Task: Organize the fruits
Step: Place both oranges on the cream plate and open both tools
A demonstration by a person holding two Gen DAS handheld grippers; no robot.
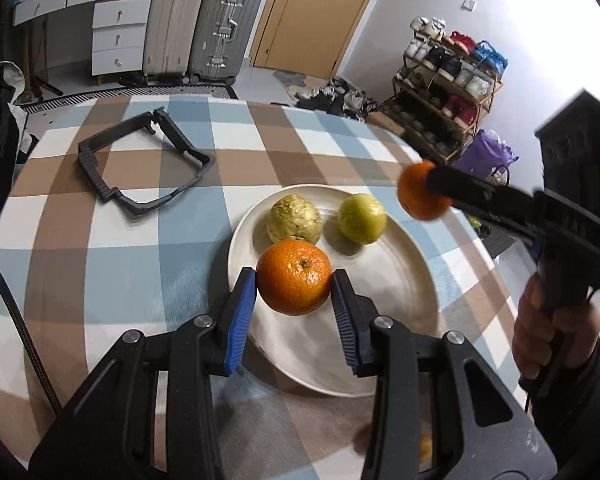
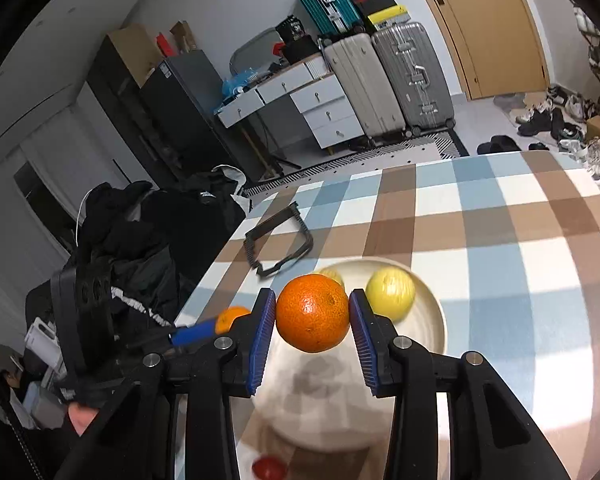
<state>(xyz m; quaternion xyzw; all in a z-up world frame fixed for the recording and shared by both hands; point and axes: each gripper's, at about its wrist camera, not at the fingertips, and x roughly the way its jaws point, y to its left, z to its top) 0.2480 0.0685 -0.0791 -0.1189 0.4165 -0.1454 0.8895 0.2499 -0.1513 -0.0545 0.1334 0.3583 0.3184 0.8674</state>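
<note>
My left gripper [image 1: 294, 282] is shut on an orange [image 1: 294, 277] and holds it over the near part of a white plate [image 1: 404, 280]. On the plate lie a rough yellow-brown fruit [image 1: 295, 219] and a smooth green-yellow fruit [image 1: 362, 219]. My right gripper [image 2: 312, 314] is shut on a second orange [image 2: 313, 312] above the plate's [image 2: 432, 316] left side; the green-yellow fruit [image 2: 391, 291] lies beyond it. In the left wrist view the right gripper [image 1: 430, 190] comes in from the right with its orange [image 1: 416, 196]. In the right wrist view the left gripper's orange [image 2: 231, 317] shows at the left.
The table has a blue, brown and white checked cloth [image 1: 140, 220]. A black angular frame [image 1: 140, 162] lies on it at the far left. A small red thing [image 2: 269, 468] lies near the front edge. Suitcases, drawers and a shoe rack stand beyond the table.
</note>
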